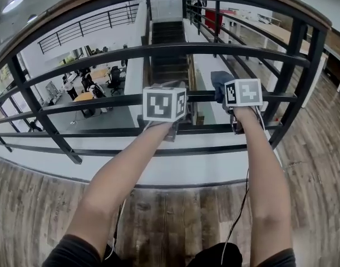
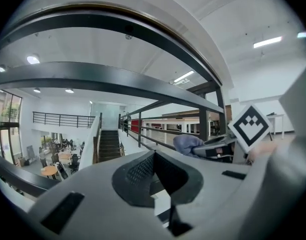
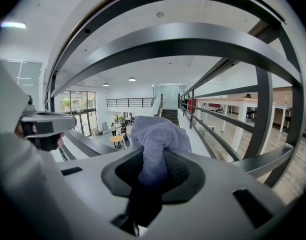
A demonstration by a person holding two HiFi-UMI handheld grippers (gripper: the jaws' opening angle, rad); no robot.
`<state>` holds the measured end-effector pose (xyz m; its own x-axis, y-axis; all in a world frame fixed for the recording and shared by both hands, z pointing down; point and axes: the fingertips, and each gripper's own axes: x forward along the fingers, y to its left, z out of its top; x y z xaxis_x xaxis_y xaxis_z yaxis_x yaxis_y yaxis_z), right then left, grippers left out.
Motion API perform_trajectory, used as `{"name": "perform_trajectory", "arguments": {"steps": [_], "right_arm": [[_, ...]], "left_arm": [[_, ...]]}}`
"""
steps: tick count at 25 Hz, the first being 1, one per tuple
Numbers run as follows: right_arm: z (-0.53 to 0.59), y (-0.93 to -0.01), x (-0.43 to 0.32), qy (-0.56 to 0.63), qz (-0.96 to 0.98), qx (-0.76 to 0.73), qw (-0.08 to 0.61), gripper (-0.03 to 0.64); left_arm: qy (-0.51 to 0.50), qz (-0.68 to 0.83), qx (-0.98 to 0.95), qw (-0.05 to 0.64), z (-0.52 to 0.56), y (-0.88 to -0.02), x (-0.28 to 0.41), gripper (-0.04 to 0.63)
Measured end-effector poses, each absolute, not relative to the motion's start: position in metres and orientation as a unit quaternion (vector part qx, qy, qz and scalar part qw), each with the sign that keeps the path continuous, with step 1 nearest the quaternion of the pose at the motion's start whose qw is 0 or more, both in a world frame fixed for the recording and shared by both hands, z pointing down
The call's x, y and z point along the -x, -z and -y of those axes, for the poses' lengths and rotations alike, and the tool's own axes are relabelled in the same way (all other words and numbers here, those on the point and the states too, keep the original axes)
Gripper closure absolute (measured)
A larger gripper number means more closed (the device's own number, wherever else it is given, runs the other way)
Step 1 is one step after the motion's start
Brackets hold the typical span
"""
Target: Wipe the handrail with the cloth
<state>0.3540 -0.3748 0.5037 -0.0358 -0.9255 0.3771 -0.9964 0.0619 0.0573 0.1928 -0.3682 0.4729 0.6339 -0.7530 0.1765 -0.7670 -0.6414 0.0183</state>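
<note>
Up at the middle bar of the handrail, right of centre, the right gripper has its jaws clamped on the blue-grey cloth. Just beside it, the left gripper holds nothing, jaws together.

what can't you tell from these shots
- Head view: the marker cubes hide the fingers of the left gripper and right gripper.
- Head view: the right cube hides whether the cloth touches a bar.
- Right gripper view: the cloth's lower end is lost in shadow between the fingers.
- Head view: the handrail runs off the left edge.
- People downstairs: too small to make out.
</note>
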Motion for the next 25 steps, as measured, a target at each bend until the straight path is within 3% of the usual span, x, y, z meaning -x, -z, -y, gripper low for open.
{"name": "perform_trajectory", "arguments": {"steps": [19, 25], "right_arm": [[0.335, -0.497, -0.574, -0.108, 0.648, -0.738, 0.154, 0.525], [0.324, -0.493, -0.633, -0.108, 0.633, -0.751, 0.151, 0.525]], "left_arm": [[-0.072, 0.356, -0.931, 0.038, 0.337, -0.474, -0.387, 0.597], [-0.075, 0.348, -0.934, 0.028, 0.334, -0.477, -0.414, 0.597]]}}
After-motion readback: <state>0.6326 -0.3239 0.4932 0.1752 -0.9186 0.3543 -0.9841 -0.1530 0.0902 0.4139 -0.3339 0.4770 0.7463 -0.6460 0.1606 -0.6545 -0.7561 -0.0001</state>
